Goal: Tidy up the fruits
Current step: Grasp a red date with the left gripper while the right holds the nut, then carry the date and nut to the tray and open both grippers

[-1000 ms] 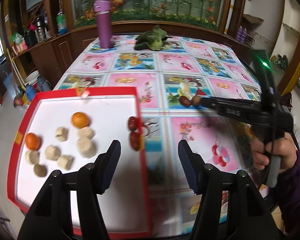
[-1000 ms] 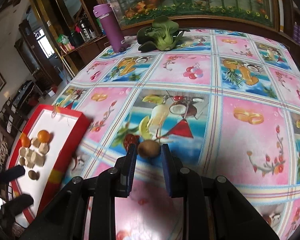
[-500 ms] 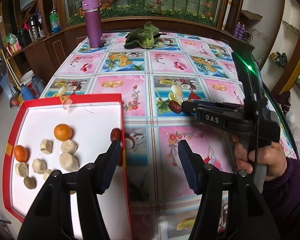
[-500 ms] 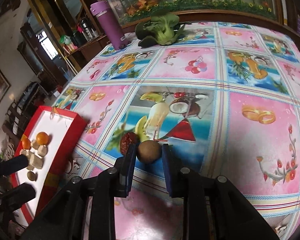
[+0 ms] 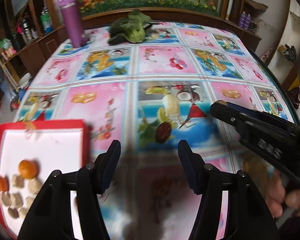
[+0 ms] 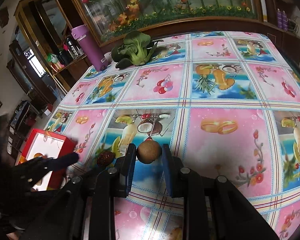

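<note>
The small round brown fruit [image 6: 149, 152] sits between the two pads of the right gripper [image 6: 148, 156], right at their tips; the jaws are drawn in narrow and both pads press on its sides, so it is clamped. From the right wrist view it lies dead ahead at twelve o'clock of the claw, over the blue drink panel of the tablecloth [image 6: 210, 100]; whether it rests on the cloth or is lifted off it cannot be told.

Just beside it, at about nine o'clock of the right claw and outside its left pad, lies a dark red wrinkled date [image 6: 105, 158] on the cloth. In the left wrist view the same date [image 5: 164, 132] lies at twelve o'clock of the left gripper [image 5: 149, 156], a little beyond its tips and not between them. That gripper's jaws stand about half spread with nothing in them.

At eight to nine o'clock of the left claw is the red tray [image 5: 86, 140] with a white floor. On it are two oranges, one [image 5: 28, 169] nearer the middle, and a cluster of pale beige pieces [image 5: 35, 186], blurred.

At the far end of the table, around twelve o'clock, lies a green leafy vegetable [image 6: 137, 50], with a purple bottle [image 6: 90, 48] standing to its left.
</note>
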A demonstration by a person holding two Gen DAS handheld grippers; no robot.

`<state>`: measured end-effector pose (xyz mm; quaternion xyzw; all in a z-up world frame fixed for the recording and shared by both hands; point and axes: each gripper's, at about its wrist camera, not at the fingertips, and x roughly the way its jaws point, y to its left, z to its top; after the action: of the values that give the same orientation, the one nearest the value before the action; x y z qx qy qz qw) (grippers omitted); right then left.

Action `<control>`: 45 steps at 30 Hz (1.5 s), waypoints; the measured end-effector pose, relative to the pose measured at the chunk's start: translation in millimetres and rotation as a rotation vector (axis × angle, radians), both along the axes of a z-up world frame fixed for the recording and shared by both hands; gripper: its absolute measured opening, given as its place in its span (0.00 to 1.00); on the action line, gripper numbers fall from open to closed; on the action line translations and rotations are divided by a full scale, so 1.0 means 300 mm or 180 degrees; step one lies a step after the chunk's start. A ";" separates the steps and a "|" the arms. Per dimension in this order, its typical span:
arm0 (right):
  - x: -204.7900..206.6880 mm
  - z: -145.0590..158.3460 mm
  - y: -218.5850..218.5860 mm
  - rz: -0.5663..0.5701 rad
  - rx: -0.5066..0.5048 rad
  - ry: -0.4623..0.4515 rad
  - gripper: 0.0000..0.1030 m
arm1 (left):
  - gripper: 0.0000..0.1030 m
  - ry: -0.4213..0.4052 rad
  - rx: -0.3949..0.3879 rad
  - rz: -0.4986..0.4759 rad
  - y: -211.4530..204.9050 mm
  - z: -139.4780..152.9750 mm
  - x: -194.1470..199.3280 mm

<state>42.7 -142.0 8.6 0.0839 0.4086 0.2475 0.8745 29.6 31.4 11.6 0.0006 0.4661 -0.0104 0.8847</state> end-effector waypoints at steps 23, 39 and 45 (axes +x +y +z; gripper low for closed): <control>-0.010 0.001 0.003 0.0059 0.0145 0.0056 0.24 | 0.22 -0.0039 -0.0049 -0.0193 -0.047 -0.038 0.044; -0.220 0.057 0.108 0.0473 0.0433 -0.0344 0.24 | 0.22 -0.0568 -0.0154 -0.0206 -0.037 0.146 -0.312; -0.348 0.073 0.269 0.0914 0.0393 -0.0306 0.24 | 0.22 -0.0692 -0.0181 0.0057 0.128 0.177 -0.462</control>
<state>-61.7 -61.2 30.5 0.0662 0.3581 0.3983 0.8419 -109.0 69.8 64.7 -0.0276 0.3668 -0.0156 0.9297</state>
